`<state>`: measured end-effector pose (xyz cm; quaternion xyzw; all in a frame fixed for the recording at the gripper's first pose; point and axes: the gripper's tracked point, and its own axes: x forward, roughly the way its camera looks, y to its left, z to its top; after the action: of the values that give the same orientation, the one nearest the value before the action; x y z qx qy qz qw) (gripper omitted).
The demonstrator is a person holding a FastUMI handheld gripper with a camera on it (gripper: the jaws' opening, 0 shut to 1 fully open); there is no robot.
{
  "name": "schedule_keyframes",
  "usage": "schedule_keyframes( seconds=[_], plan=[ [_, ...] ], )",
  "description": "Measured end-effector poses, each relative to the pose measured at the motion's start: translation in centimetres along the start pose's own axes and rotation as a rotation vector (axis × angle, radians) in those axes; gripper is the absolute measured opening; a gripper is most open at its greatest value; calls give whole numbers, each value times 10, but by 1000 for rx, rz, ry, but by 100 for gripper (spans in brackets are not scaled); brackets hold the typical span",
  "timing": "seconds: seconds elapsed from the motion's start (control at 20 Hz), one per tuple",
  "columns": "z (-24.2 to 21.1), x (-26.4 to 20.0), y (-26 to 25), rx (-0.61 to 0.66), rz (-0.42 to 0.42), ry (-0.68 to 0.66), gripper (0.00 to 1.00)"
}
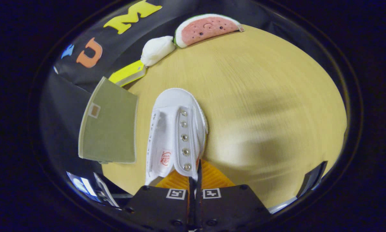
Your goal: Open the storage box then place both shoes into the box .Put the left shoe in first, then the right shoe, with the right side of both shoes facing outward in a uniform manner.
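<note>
White shoe [175, 135] pinched at heel-side collar by tongs [194, 175], fingers pressed together on upper edge, toe pointed away, apparently lifted above tabletop [260, 96]. Green storage box [110, 125] seen just beside shoe, at tabletop's edge. Shoe not yet boxed, judged carrying stage. Which shoe, and where other one is, cannot be told. Watermelon plush [206, 29] lies far beyond.

Looking along the gripper [195, 174]: 2 flat black housing plates side by side, each carrying 1 square black-and-white marker near the inner edge, dark screws at the corners, narrow seam running between them.
</note>
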<state>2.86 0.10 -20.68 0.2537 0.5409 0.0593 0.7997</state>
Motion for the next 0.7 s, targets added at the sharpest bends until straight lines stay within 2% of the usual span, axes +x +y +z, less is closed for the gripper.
schedule_keyframes(
  seconds=[0.05, 0.15, 0.3, 0.5, 0.6, 0.7],
  plan=[
    [2, -3, 12, 14, 62, 1, 5],
    [15, -17, 27, 21, 85, -50, 5],
    [31, -50, 58, -60, 11, -133, 5],
    [55, -96, 129, -152, -47, -190, 5],
    [66, -101, 165, -186, -71, -199, 5],
    [71, -92, 204, -210, -48, -170, 6]
  ],
)
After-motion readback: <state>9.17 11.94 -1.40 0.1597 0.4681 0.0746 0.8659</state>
